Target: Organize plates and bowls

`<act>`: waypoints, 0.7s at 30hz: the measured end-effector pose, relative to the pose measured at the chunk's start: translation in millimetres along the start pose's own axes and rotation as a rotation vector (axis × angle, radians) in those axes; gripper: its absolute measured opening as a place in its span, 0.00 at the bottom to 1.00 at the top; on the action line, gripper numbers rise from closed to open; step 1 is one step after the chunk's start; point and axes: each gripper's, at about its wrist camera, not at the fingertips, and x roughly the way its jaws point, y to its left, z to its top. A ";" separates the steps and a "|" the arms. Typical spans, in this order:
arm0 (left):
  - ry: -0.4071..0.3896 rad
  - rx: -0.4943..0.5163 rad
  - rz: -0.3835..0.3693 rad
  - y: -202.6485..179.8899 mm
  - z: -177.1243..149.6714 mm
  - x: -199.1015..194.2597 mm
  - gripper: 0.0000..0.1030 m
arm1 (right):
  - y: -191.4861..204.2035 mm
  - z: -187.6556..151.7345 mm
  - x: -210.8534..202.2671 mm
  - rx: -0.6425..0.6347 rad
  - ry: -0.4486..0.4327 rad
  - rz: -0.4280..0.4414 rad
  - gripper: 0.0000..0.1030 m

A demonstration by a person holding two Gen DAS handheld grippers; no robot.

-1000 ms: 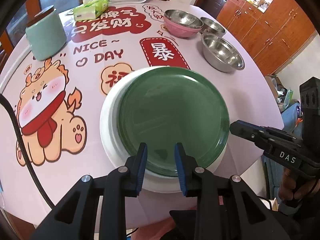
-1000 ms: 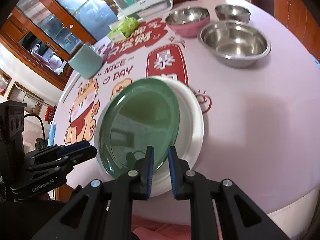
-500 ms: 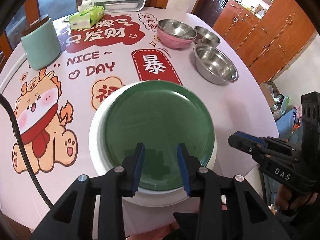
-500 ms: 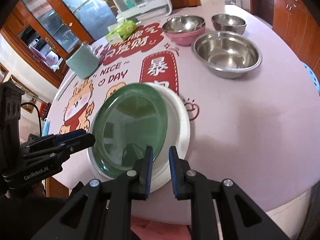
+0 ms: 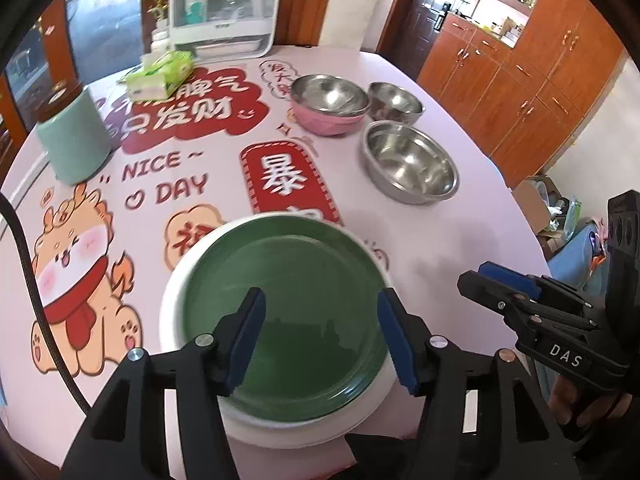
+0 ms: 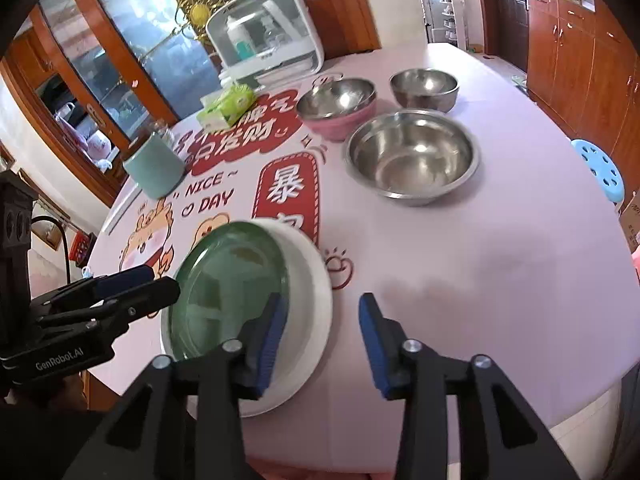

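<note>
Left wrist view: the left gripper (image 5: 320, 336), narrow a second ago, is opening with nothing pinched; the green plate (image 5: 288, 320) lies on the white plate (image 5: 176, 312) below its fingers, now farther off; right wrist view: the right gripper (image 6: 320, 340) is opening too, empty; both plates sit left of it.

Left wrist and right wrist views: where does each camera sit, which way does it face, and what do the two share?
Left wrist: on the left gripper, looking down along its opening jaws over the green plate stacked on the white plate; the right gripper and a hand show at right.
Right wrist: on the right gripper, jaws opening, nothing between them, aimed just right of the plates; the left gripper shows at left.
Shared: both plates, the pink bowl and two loose steel bowls.
</note>
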 end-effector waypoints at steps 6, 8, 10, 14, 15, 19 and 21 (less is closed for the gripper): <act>-0.012 0.018 0.017 -31.9 15.9 6.9 0.62 | -30.4 15.3 -7.8 0.011 -0.003 -0.011 0.49; -0.027 0.022 0.032 -41.2 20.8 8.4 0.67 | -40.8 21.7 -11.7 0.013 -0.012 -0.009 0.54; -0.032 0.023 0.051 -50.6 26.8 10.8 0.68 | -50.2 28.0 -15.2 0.008 -0.020 -0.005 0.55; -0.035 0.019 0.086 -68.2 37.8 16.5 0.68 | -68.1 41.6 -19.4 0.003 -0.028 0.002 0.56; -0.039 0.017 0.092 -71.1 39.6 16.8 0.68 | -72.4 44.7 -20.0 0.000 -0.029 0.002 0.56; -0.064 -0.002 0.118 -84.5 49.4 20.3 0.74 | -90.0 56.5 -23.5 -0.014 -0.041 0.005 0.58; -0.070 -0.012 0.123 -90.9 53.3 24.0 0.74 | -98.6 61.2 -24.9 -0.021 -0.047 0.007 0.59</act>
